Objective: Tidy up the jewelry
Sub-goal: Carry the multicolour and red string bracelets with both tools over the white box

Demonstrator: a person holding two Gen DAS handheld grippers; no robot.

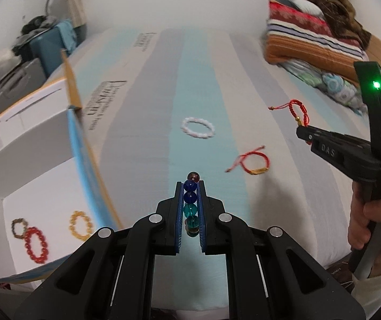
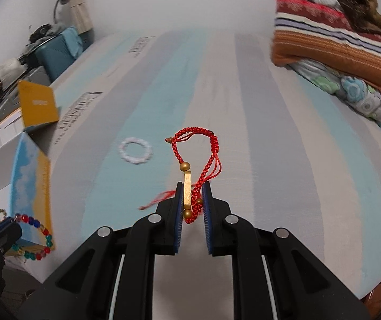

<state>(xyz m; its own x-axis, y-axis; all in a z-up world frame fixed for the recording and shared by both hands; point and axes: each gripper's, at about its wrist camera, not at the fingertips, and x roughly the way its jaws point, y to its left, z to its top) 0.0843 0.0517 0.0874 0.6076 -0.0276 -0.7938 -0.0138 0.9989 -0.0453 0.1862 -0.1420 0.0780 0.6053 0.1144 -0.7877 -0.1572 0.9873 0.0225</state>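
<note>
- Reading "DAS" [image 1: 327,152] on the right gripper [image 1: 304,133], clamping a red cord bracelet [image 2: 195,170].
- Left gripper [image 1: 190,202] pinches a coloured bead bracelet [image 1: 191,208].
- Only the left view shows the box [image 1: 43,181] interior.

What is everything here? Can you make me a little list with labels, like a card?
place: striped bed cover
left gripper: shut on a bracelet of coloured glass beads
right gripper: shut on a red cord bracelet with a gold bar
on the bed cover: white bead bracelet, another red cord bracelet
in the white box: red, amber and brown bead bracelets
</note>
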